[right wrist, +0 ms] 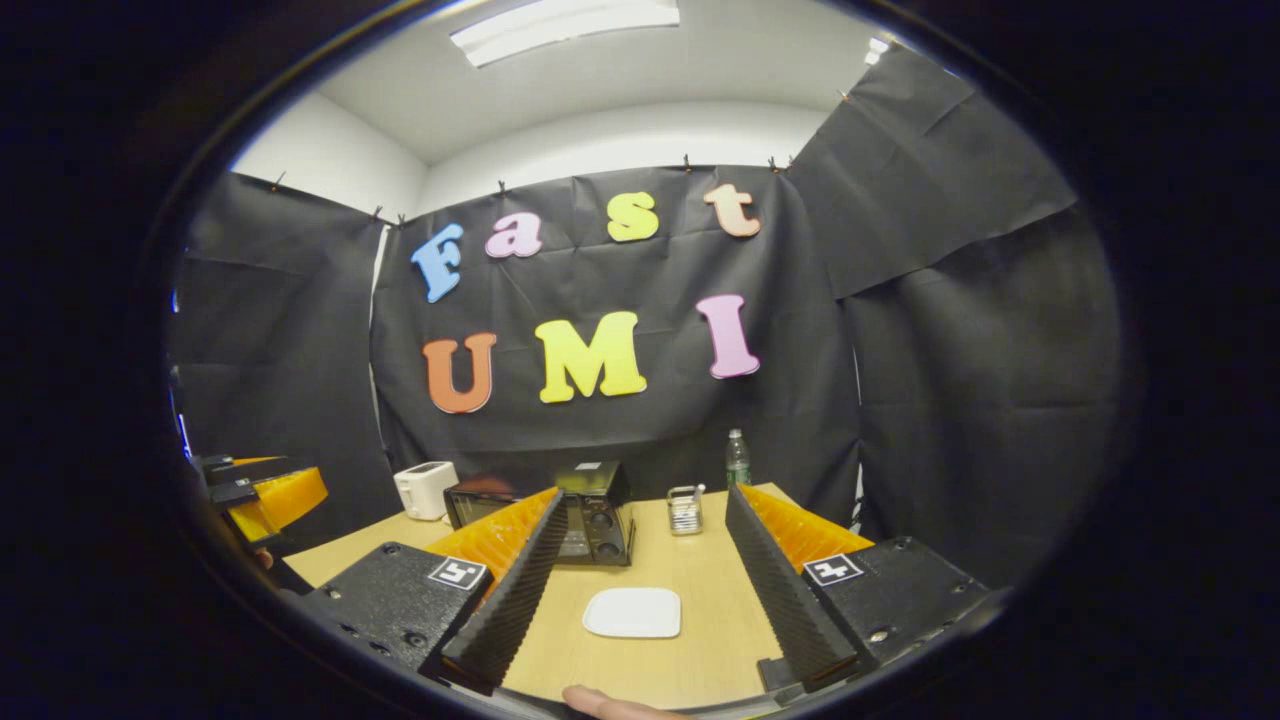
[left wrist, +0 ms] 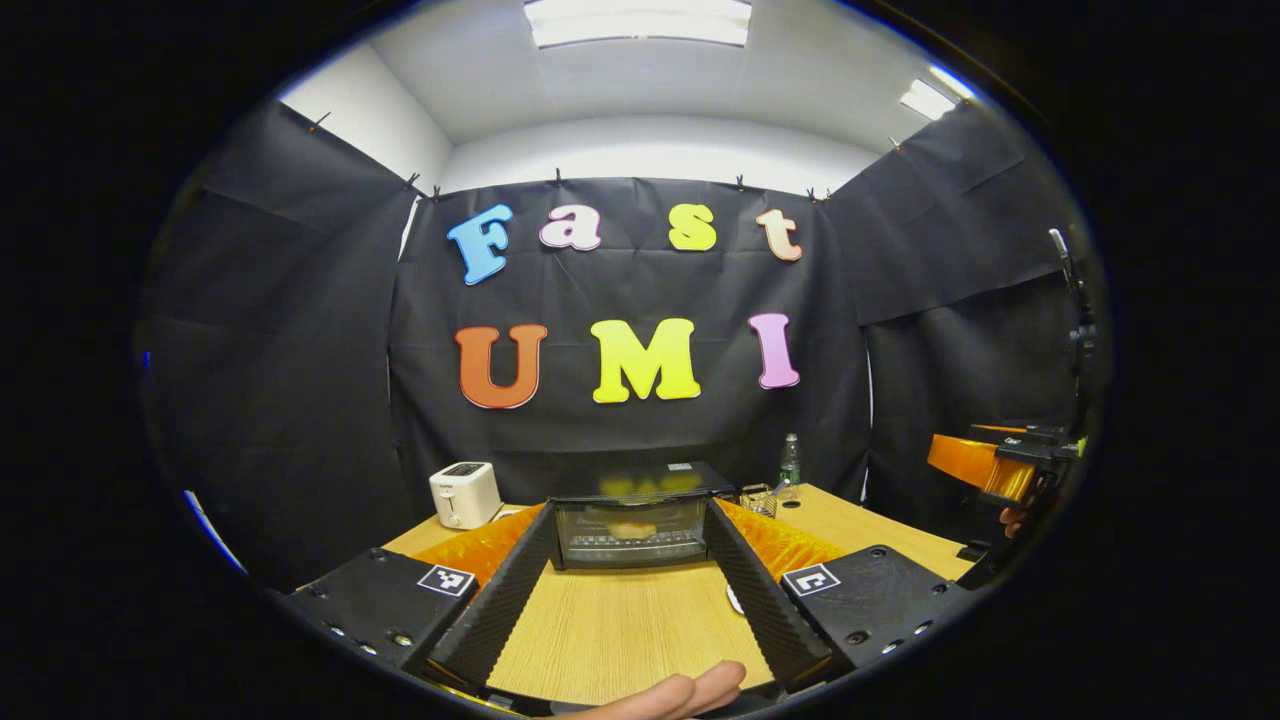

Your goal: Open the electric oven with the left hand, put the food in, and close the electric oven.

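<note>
Oven: black electric oven w/ glass door (left wrist: pixel 632 515) sits at the far side of the light wooden table (left wrist: pixel 620 630), door shut; in right gripper view it stands left of centre (right wrist: pixel 590 512), partly behind that gripper's left finger.
Food: pale yellowish lump (left wrist: pixel 630 529) seen through the glass, inside the oven on the rack (blurry, can't tell what kind).
Left gripper: black ribbed fingers w/ orange backs, spread wide apart (left wrist: pixel 628 590), nothing between them, held above the table & aimed straight at the oven front; also seen at left edge of right gripper view (right wrist: pixel 262 497).
Right gripper: fingers wide apart too (right wrist: pixel 640 590), empty, over the table; seen at right edge of left gripper view (left wrist: pixel 995 462).
Plate: white rounded-square plate (right wrist: pixel 633 612) flat on the table between the right gripper's fingers, bare.
Toaster: white toaster (left wrist: pixel 465 494) left of the oven, near the back edge.
Bottle: clear plastic bottle, green label (right wrist: pixel 737 460), at the back, right of the oven.
Rack: small metal wire holder (right wrist: pixel 685 509) just beside the bottle.
Hand: fingertips (left wrist: pixel 680 692) at bottom of left gripper view.
</note>
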{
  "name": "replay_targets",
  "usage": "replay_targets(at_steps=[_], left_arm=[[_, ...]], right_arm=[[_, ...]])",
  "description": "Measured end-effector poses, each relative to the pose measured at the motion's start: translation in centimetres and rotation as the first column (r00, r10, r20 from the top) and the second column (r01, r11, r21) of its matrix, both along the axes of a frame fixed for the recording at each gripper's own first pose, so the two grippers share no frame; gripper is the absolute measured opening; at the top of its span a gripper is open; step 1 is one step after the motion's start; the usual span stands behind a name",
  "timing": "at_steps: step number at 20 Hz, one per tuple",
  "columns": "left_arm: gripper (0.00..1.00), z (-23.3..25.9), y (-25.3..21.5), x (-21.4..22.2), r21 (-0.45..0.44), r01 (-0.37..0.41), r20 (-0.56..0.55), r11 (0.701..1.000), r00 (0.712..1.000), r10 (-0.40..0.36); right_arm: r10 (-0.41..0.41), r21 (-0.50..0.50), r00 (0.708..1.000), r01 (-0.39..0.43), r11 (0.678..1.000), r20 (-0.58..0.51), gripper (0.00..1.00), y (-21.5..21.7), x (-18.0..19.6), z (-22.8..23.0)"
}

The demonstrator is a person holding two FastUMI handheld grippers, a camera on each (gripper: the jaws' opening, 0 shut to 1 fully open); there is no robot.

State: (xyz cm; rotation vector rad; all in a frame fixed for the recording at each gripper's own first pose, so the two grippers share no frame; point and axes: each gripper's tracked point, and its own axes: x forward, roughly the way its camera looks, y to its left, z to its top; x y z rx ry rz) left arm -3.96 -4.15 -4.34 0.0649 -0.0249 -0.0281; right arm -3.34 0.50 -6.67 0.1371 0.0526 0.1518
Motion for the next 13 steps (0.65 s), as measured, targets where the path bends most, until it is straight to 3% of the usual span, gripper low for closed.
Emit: replay_targets(at_steps=[9, 11, 12, 13], left_arm=[[1.00, -1.7, 0.1, 0.0, 0.012, 0.011, -0.063, 1.000, 0.998, -0.010], [0.96, -1.5, 0.8, -0.2, 0.001, -0.006, -0.062, 1.000, 0.998, 0.006], [0.87, -1.3, 1.1, -0.3, -0.006, -0.013, -0.059, 1.000, 0.998, 0.013], [0.87, -1.2, 1.3, -0.3, -0.015, -0.018, -0.058, 1.000, 0.998, 0.017]], right_arm=[[0.015, -0.030, 1.000, -0.015, 0.999, -0.003, 0.96, 1.0, -0.1, -0.2], [0.022, -0.033, 1.000, -0.022, 0.999, -0.014, 0.96, 1.3, -0.2, -0.4], [0.026, -0.035, 1.000, -0.027, 0.999, -0.017, 0.96, 1.5, -0.2, -0.5], [0.028, -0.037, 0.999, -0.029, 0.999, -0.016, 0.96, 1.5, -0.3, -0.4]])
